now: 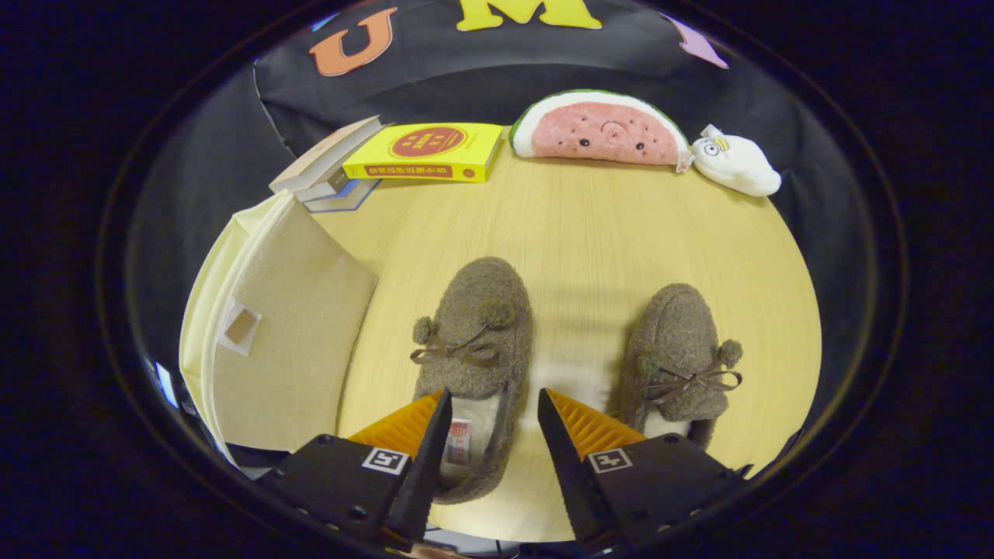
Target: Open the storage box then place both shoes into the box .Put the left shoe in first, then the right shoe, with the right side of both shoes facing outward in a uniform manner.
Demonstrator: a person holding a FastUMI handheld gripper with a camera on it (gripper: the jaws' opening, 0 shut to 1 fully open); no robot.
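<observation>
lower left: storage box (287,341), flap shut | upper left: books (404,155) | centre: left shoe (475,341), heel between the spread fingers of the gripper (489,423), nothing gripped | right of centre: right shoe (683,357) | risk: grabbing a shoe before the box is opened; fuzzy heel may slip

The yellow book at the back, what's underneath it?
The yellow book lies on a small stack of books; two or three spines show, their covers hidden. The open gripper hovers over the left shoe.
</observation>
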